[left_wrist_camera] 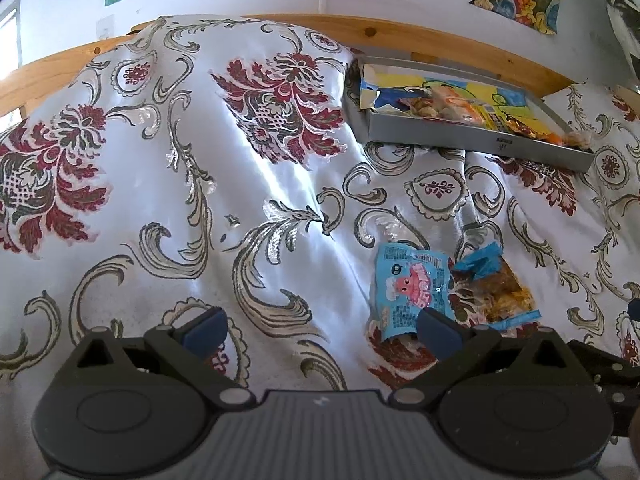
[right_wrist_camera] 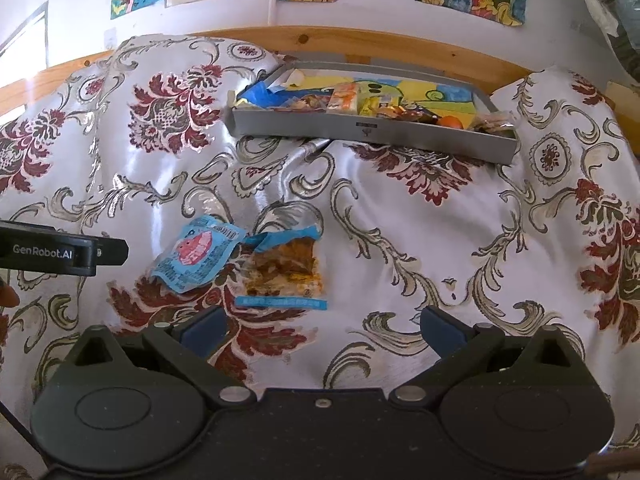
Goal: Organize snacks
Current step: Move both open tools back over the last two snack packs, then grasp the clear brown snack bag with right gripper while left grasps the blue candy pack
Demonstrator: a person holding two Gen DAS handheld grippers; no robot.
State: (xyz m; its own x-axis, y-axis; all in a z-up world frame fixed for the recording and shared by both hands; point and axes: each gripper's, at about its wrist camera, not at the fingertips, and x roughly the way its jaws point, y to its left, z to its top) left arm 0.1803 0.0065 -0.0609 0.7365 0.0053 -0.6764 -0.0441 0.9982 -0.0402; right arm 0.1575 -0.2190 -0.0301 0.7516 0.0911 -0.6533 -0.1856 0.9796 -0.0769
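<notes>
Hovering with blue-padded fingers spread wide and holding nothing: left gripper and right gripper, both above the floral bedspread. Lying just ahead, a light-blue snack packet overlapping a clear pouch of brown snacks, both loose on the bed. Farther back, by the wooden bed frame, sitting well apart from them, a grey tray filled with more wrapped snacks.

Two snack packets lie loose on my bedspread.
A blue packet overlaps a clear brown-filled packet; the grey tray of snacks sits near the headboard edge.
</notes>
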